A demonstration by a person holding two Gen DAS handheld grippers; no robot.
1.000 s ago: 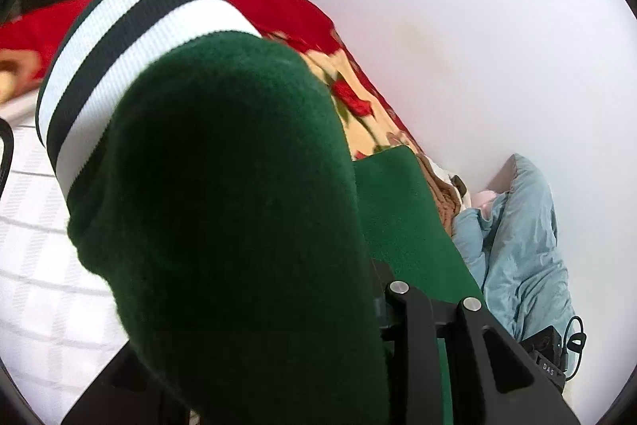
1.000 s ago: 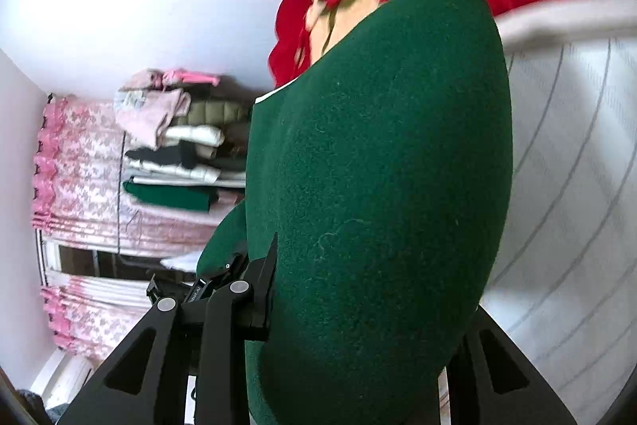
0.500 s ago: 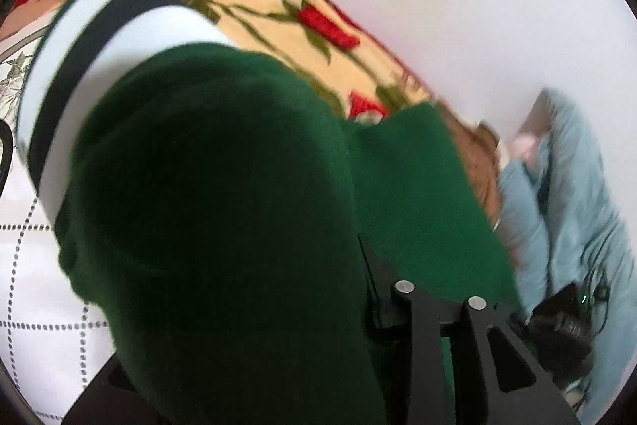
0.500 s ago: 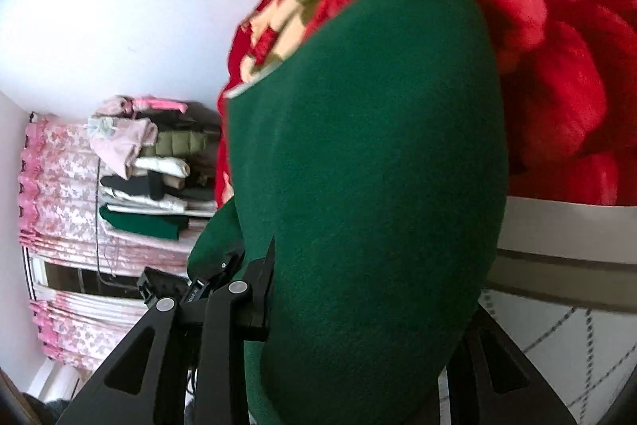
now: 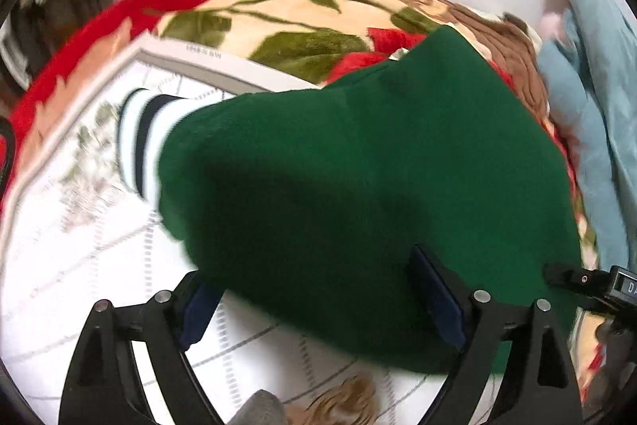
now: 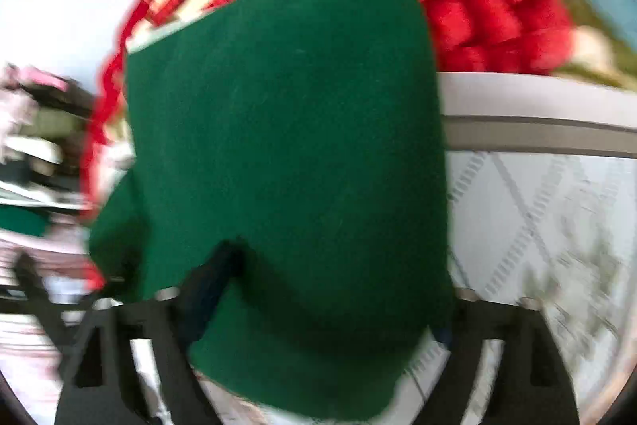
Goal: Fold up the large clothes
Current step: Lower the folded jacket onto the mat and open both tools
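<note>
A line of small print is showing on the pale border of the quilted white bed cover [image 5: 75, 265] in the left wrist view, too blurred to read; at the right edge, a black device [image 5: 621, 289] is showing the letter "D" and little more.

The left gripper [image 5: 318, 301] is standing wide, its blue-padded fingers [image 5: 438, 297] spread, with the dark green sweater [image 5: 358, 186] bulging between them and draping over the right finger. The right gripper [image 6: 318, 309] is also spread wide, green cloth filling the gap; whether either gripper's pads are actually pressing the cloth, I cannot tell.

The sweater is lying on the bed cover, reaching toward the red floral blanket [image 5: 278, 10].

Only the left view is showing the sweater's white-and-navy striped cuff [image 5: 139, 138], a light blue garment [image 5: 597, 106] and brown fabric [image 5: 513, 54]. Only the right view, heavily blurred, is showing a stack of folded clothes [image 6: 36, 154] at left.
</note>
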